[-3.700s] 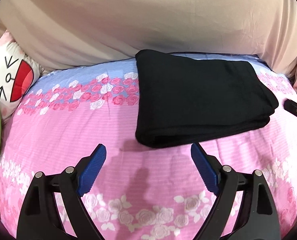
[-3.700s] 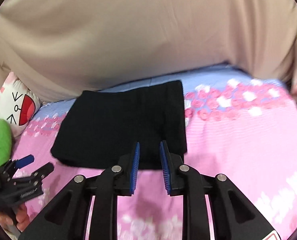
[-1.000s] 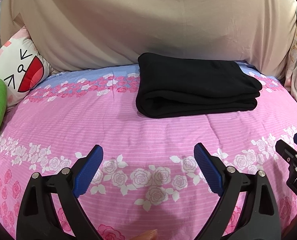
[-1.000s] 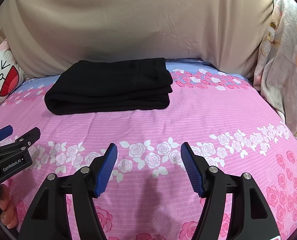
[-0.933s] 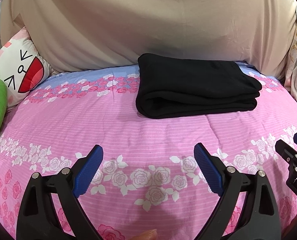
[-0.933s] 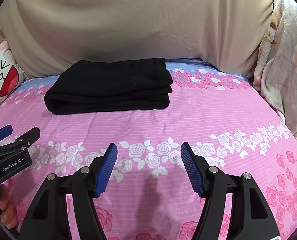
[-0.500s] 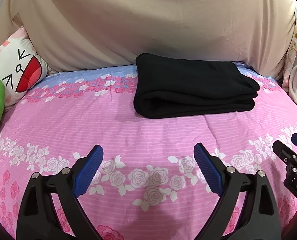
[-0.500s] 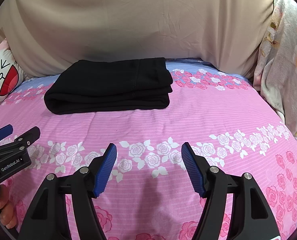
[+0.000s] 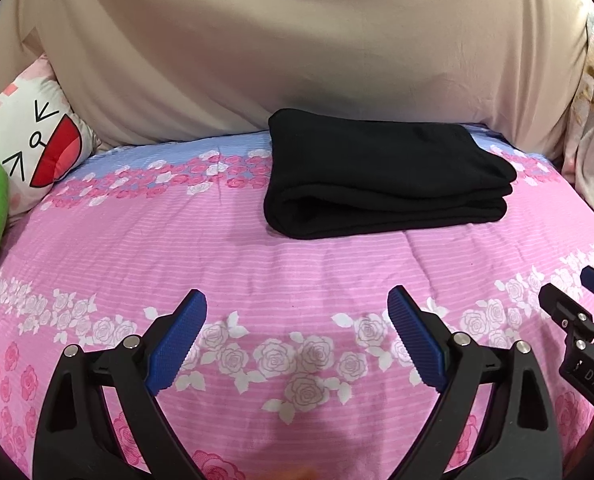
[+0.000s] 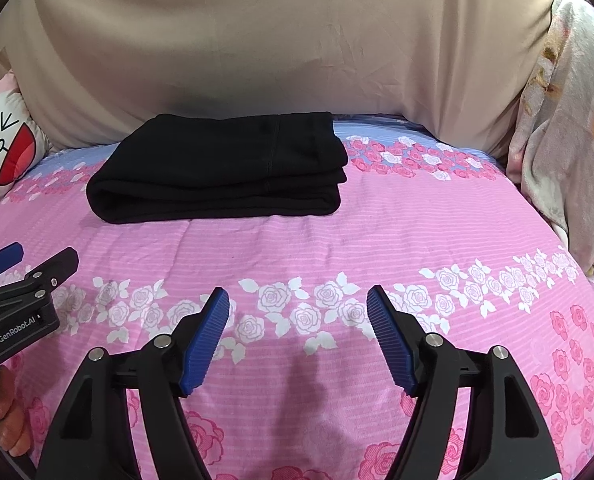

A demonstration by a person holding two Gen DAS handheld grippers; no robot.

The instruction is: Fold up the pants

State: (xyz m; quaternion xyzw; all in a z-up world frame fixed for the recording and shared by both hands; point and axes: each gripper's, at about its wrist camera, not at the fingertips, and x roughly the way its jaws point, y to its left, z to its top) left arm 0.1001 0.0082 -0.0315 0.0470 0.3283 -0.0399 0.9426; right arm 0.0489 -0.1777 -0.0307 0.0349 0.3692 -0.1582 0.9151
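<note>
Black pants (image 9: 381,176); pink bedspread (image 9: 137,248), white-pink rose bands, blue strip; beige sheet (image 10: 257,40); blue pads (image 10: 205,340), black grippers.

The pants (image 9: 381,176) (image 10: 225,164) are black and folded into a thick, flat rectangular bundle of several layers. They lie on the far part of the pink floral bedspread (image 9: 257,264), the rounded fold at their left end, the stacked edges at their right.

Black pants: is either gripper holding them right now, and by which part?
Nothing is held. The left gripper and right gripper are both open, apart from the folded black pants on the bedspread.
</note>
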